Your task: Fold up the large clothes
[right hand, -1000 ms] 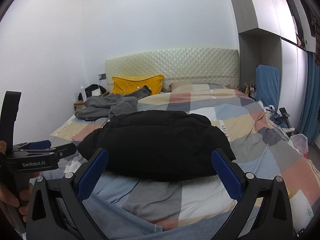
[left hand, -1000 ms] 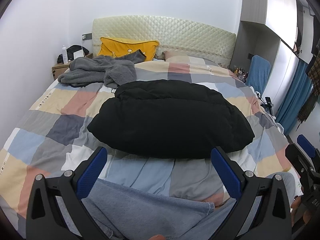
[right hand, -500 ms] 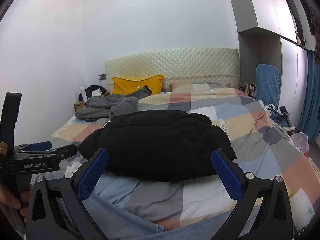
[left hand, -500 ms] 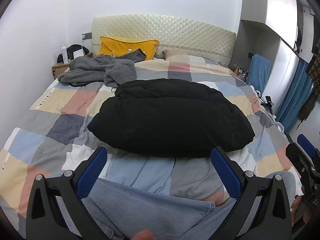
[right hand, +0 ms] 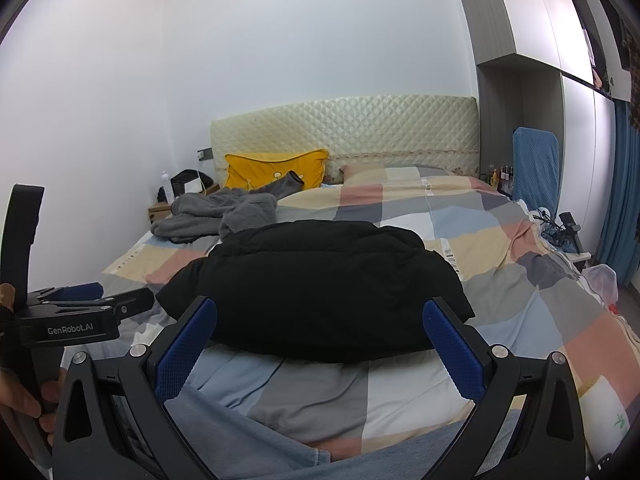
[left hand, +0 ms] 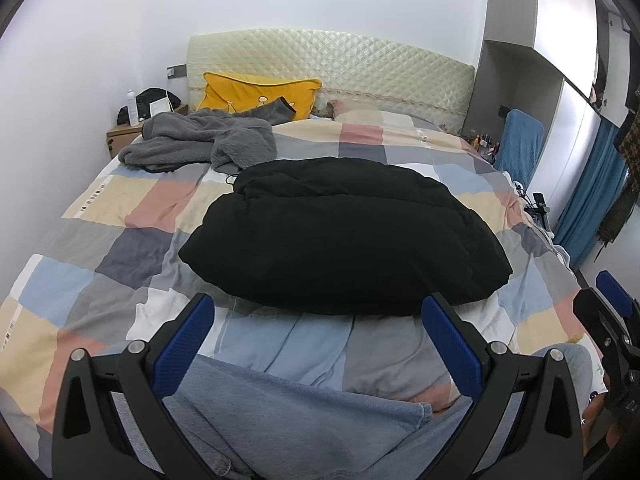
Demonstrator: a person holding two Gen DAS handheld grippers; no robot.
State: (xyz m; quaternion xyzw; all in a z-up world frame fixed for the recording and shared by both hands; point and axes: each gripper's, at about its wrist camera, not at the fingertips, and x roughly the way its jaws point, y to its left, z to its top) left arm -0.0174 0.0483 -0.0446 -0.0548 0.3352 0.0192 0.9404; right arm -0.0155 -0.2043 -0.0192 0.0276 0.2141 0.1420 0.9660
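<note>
The left gripper (left hand: 318, 344), black with blue bumpy pads, has its two fingers spread wide apart and holds nothing. The right gripper (right hand: 320, 346) looks the same: wide apart, nothing between its fingers. Both hang in the air above the near edge of the bed, over some blue-grey cloth (left hand: 304, 420) at the bottom of each view (it may be the person's clothes, hard to tell).

Just past the fingertips lies the big puffy black jacket (left hand: 344, 236). It rests in the middle of the checked quilt (left hand: 132, 216) with patches of pink, blue, grey and cream. No gripper touches it. It is bundled into a rounded, pillow-like heap, with a smaller fold on its far side.

Farther back a fuzzy grey garment (left hand: 204, 144) lies crumpled near a yellow pillow (left hand: 256, 92) and the cream padded headboard (left hand: 332, 68).
</note>
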